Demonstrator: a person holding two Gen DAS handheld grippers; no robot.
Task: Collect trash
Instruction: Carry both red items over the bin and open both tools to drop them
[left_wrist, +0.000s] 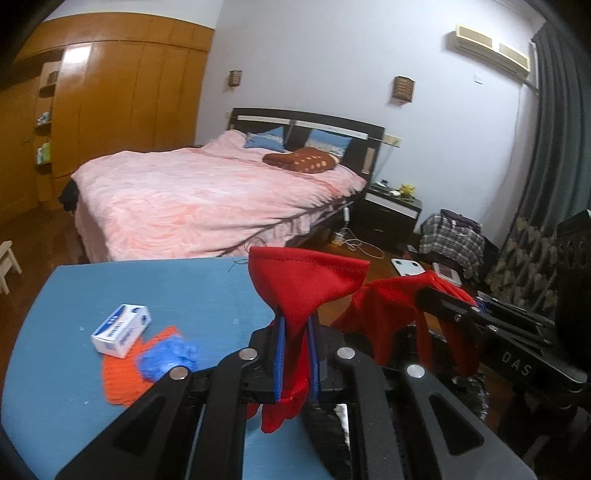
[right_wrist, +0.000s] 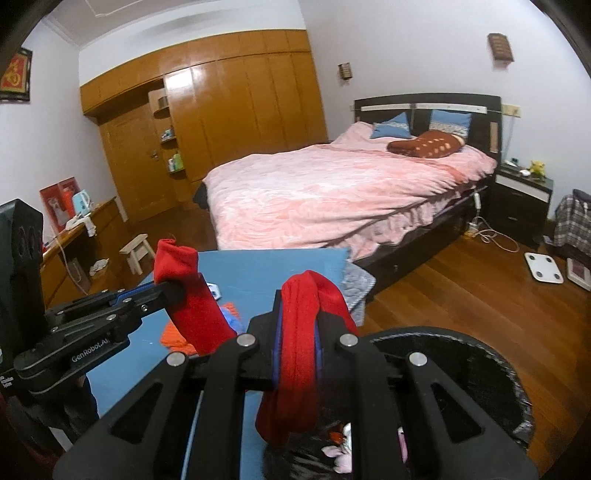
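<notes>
My left gripper (left_wrist: 295, 325) is shut on a red cloth (left_wrist: 306, 284) that sticks up above the pads and hangs down below them. From the right, my right gripper (left_wrist: 424, 293) comes in, draped in more red cloth (left_wrist: 388, 314). In the right wrist view that gripper (right_wrist: 299, 310) is shut on a bunched red cloth (right_wrist: 299, 350), held over a black bag-lined trash bin (right_wrist: 461, 350) with pink and white scraps inside. The left gripper (right_wrist: 177, 288) holds its red piece (right_wrist: 192, 310) beside it. I cannot tell whether the two red pieces are joined.
The blue table (left_wrist: 110, 369) carries a white and blue box (left_wrist: 122, 330), an orange cloth (left_wrist: 118, 384) and a crumpled blue item (left_wrist: 168, 356). A pink bed (right_wrist: 332, 199), a nightstand (right_wrist: 524, 195), a white scale (right_wrist: 545, 267) and a small stool (right_wrist: 138, 251) stand around on the wooden floor.
</notes>
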